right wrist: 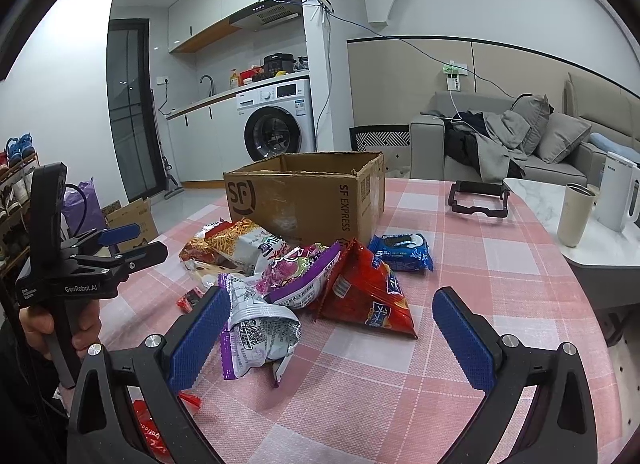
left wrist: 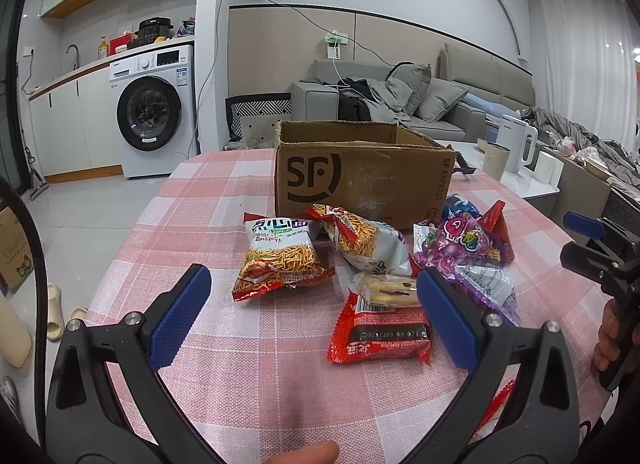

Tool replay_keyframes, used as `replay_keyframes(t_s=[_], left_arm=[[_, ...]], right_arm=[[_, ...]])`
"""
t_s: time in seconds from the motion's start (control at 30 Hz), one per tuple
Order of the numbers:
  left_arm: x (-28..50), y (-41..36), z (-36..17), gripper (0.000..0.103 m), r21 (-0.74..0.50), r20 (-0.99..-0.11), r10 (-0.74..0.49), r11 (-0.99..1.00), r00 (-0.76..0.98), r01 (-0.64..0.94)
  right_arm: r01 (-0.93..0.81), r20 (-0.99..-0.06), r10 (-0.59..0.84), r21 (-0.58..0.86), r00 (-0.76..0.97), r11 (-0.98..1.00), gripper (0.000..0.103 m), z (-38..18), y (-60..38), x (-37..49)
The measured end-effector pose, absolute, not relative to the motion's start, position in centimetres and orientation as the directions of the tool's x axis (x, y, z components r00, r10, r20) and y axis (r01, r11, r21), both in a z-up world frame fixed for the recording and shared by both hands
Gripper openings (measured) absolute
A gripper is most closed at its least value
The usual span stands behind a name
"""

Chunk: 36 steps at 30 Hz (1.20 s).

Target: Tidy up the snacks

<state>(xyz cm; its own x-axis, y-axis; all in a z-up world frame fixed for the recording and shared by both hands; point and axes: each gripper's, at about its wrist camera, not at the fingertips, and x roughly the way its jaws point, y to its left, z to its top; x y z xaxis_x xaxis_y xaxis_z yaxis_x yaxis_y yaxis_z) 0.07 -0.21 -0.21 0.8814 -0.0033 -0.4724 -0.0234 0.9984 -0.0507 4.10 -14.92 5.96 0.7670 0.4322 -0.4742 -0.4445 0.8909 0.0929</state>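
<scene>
Evidently nothing was packed: crinkled foil snack packets [right wrist: 304, 284] lay heaped on the pink checked tablecloth [right wrist: 400, 384] before the open brown cardboard box [right wrist: 304, 200]; left gripper [left wrist: 314, 316] and right gripper [right wrist: 332, 340] gaped empty.

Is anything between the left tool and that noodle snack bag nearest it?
Nothing visible. The left tool is open, and only bare tablecloth lies before the noodle snack bag, which sits apart from the cardboard box.
</scene>
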Motion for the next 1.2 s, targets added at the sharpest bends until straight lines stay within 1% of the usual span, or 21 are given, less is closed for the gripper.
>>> replay_keyframes(t_s=[0.53, 0.73, 1.2], left_arm=[[0.1, -0.2, -0.3, 0.103, -0.048, -0.472, 0.000, 0.999, 0.881, -0.025], [0.1, -0.3, -0.3, 0.103, -0.047, -0.473, 0.002, 0.999, 0.881, -0.027], [-0.1, -0.2, -0.3, 0.103, -0.040, -0.470, -0.011, 0.999, 0.883, -0.009]], right_arm=[[-0.426, -0.484, 0.424, 0.113, 0.766, 0.898, 0.103, 5.7, -15.6, 4.3], [-0.417, -0.506, 0.418, 0.121, 0.755, 0.901, 0.103, 5.6, -15.5, 4.8], [-0.421, -0.503, 0.412, 0.103, 0.760, 0.901, 0.103, 5.5, -15.0, 5.0]])
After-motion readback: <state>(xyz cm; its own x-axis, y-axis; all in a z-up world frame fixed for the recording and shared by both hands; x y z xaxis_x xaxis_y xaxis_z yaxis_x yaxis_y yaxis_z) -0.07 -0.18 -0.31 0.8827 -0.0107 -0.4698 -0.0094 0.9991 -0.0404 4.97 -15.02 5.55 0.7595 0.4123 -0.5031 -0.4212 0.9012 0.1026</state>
